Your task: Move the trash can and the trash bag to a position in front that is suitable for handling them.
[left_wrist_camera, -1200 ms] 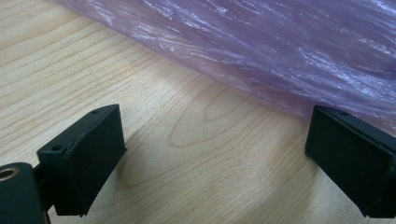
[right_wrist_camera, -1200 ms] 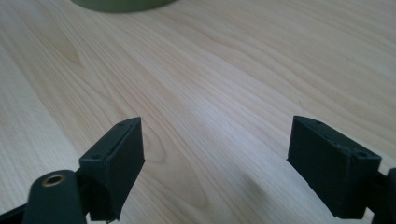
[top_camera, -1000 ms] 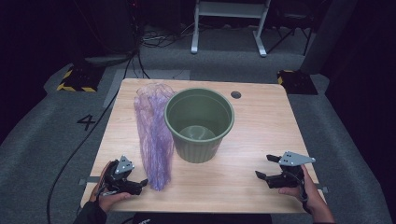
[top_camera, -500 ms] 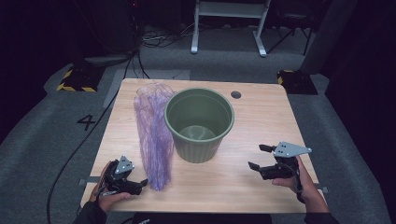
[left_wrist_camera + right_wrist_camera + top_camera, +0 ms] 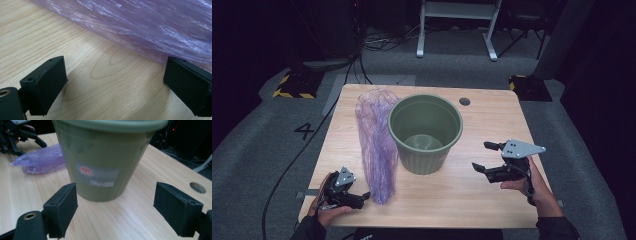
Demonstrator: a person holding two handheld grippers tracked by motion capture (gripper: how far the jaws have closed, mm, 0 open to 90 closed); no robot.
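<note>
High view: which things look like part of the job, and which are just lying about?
Likely part of the job:
green bucket
purple plastic bag
left hand-held gripper, open
right hand-held gripper, open

Just lying about:
cables on floor
white frame

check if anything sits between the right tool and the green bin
Nothing visible does. The right tool, jaws open, points at the green bin across bare table. The purple bag lies on the bin's far side, near the left tool.
</note>
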